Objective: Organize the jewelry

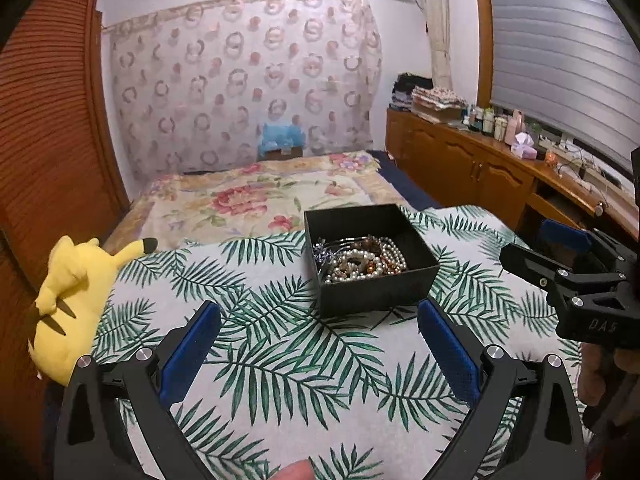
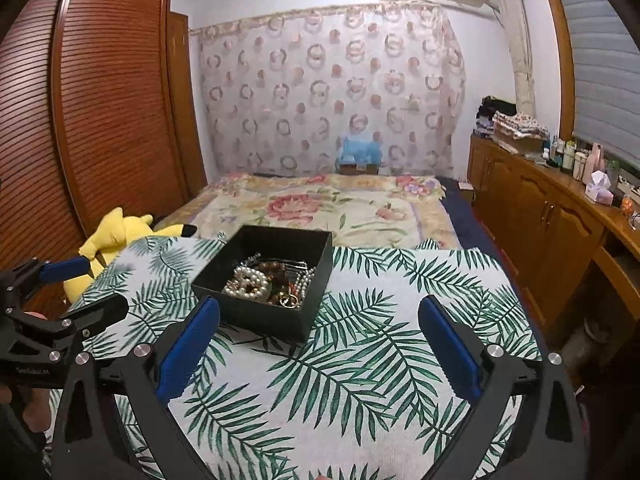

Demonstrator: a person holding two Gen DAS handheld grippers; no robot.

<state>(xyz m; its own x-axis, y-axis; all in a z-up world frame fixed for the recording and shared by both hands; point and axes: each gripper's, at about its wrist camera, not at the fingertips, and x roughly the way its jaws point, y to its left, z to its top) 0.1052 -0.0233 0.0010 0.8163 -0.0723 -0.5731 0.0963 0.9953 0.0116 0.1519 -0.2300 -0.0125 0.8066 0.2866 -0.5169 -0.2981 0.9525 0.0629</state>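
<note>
A yellow plush toy lies at the left edge of the palm-leaf printed cloth. Mid-cloth sits an open square black cardboard box with pearl and bead jewelry heaped tangled inside; none lies outside, which fits either gathered or awaiting sorting. The left claw and right claw both gape wide, empty, short of the box.

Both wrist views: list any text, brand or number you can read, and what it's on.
"DAS": raised letters on the black body of the right gripper, seen in the left wrist view.
Small white print on the body of the left gripper, in the right wrist view: too blurred to read.
Bottles on the wooden counter: labels too small to read.
Black box of jewelry: no text visible.
</note>
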